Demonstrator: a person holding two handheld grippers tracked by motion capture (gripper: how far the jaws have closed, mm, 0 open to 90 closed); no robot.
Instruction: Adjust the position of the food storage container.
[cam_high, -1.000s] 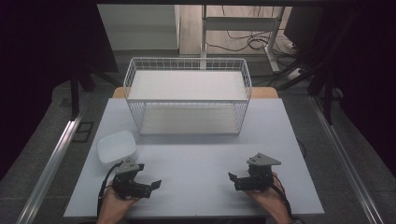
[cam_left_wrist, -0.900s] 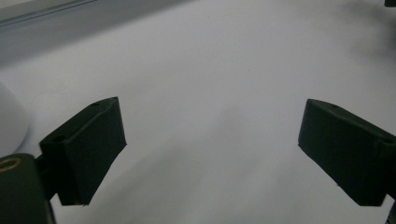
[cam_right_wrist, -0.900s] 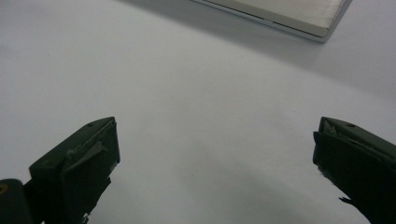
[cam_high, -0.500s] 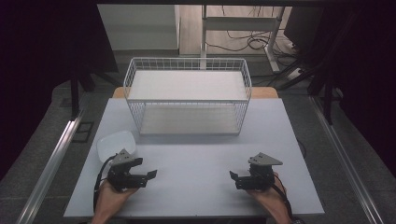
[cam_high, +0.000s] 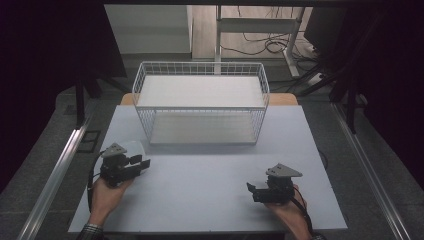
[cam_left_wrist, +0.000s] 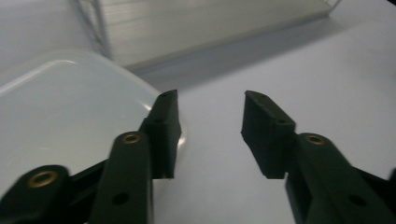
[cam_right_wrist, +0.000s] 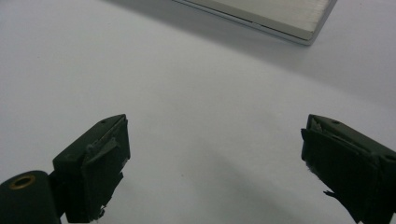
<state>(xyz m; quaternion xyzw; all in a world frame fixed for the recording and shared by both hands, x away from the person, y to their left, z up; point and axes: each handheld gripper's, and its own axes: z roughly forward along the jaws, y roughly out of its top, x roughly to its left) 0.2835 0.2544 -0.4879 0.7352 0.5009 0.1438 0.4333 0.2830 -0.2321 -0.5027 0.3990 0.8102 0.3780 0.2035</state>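
- The left gripper (cam_high: 141, 163), jaws parted, has one jaw over the rim of the shallow white plastic dish (cam_left_wrist: 60, 116) near the table's left edge.
- The right gripper (cam_high: 251, 189) gapes wide, holding nothing, above the bare white table (cam_high: 200, 185).

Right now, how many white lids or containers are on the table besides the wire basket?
1. A white plastic lid lies at the table's left side, partly under the open left gripper, in front of the wire basket. The left gripper may hide part of it.

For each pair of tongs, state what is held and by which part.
Nothing is held. The left tongs stand open beside the white container; the right tongs are open over bare table.
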